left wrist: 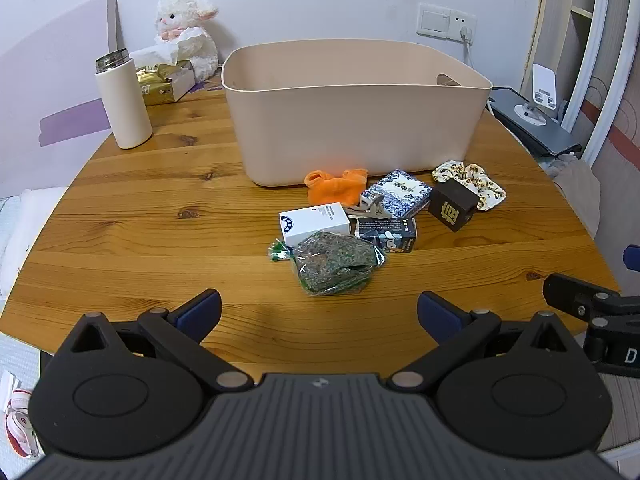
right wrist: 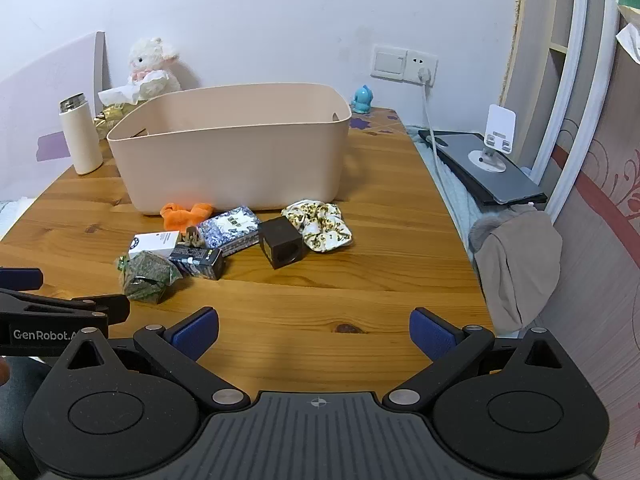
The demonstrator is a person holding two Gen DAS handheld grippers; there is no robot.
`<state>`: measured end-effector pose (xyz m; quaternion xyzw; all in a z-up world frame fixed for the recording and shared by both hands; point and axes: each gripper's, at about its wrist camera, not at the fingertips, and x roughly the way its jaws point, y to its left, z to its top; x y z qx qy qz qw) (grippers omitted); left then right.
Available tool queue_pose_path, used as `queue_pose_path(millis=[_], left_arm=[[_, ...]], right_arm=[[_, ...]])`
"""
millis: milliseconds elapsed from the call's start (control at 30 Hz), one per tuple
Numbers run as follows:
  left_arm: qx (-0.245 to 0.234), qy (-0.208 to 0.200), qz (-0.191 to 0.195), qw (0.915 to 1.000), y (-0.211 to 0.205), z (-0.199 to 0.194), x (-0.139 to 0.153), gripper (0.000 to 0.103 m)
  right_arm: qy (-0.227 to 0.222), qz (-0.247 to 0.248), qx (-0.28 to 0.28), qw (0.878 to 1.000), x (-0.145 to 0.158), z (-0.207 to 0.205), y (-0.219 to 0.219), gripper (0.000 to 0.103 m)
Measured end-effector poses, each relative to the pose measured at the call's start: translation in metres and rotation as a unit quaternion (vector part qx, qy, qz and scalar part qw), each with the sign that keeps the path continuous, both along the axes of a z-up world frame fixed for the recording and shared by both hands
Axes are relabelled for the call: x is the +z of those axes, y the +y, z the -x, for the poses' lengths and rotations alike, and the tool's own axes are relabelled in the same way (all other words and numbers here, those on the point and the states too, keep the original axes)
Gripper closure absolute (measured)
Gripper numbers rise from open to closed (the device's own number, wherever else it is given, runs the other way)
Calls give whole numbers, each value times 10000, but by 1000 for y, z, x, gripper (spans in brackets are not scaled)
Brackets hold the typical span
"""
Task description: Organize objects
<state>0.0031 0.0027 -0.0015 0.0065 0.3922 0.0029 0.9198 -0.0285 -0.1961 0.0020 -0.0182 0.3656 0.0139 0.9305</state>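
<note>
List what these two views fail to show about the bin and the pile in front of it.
- Bin floor: hidden by its front wall, both views.
- Small grey item among the boxes: too small to identify.
- Dark printed box: partly covered by the green packet, left wrist view; print unreadable.

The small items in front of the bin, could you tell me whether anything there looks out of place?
Yes: they lie jumbled on the table, none visibly in the bin. The green packet overlaps the white box, and the dark cube sits tilted.
</note>
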Motion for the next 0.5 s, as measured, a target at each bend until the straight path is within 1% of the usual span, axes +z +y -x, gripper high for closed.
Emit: queue_pose_path(millis=[500], left_arm=[[28, 10, 43, 10000, 1, -1, -1, 0]], right_arm=[[6, 17, -35, 10000, -2, -1, 0, 0]])
